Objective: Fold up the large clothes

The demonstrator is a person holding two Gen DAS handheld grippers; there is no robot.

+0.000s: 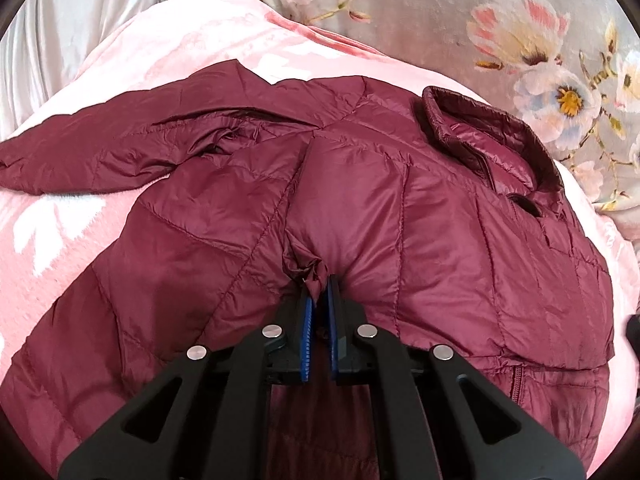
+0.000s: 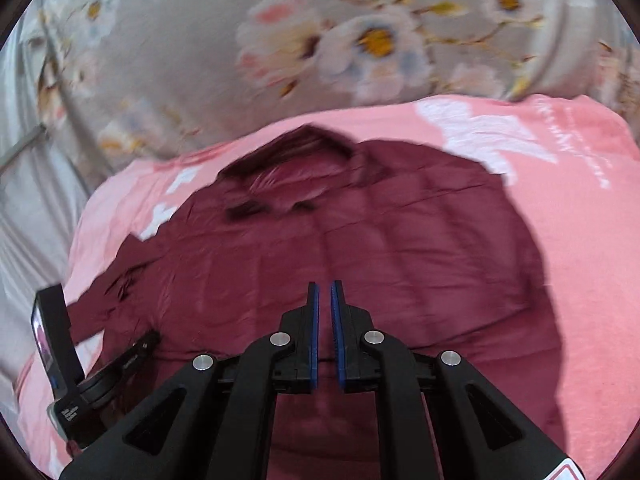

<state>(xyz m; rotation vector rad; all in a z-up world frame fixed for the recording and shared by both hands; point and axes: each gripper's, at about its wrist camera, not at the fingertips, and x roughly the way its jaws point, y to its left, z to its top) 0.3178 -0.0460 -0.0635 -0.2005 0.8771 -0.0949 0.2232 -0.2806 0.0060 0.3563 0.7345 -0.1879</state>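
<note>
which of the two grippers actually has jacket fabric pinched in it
The left gripper: a bunched fold of the maroon jacket sits clamped between its blue pads. The right gripper has nothing between its pads.

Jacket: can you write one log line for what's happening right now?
jacket: on pink blanket | left gripper: shut on jacket | right gripper: open, empty, above jacket

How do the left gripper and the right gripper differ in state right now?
The left gripper is shut on a bunched fold of the maroon quilted puffer jacket; the right gripper holds nothing, with a narrow empty gap between its blue pads. The left touches the fabric; the right appears to hover above it. Both point down at the same jacket on the pink blanket.
</note>
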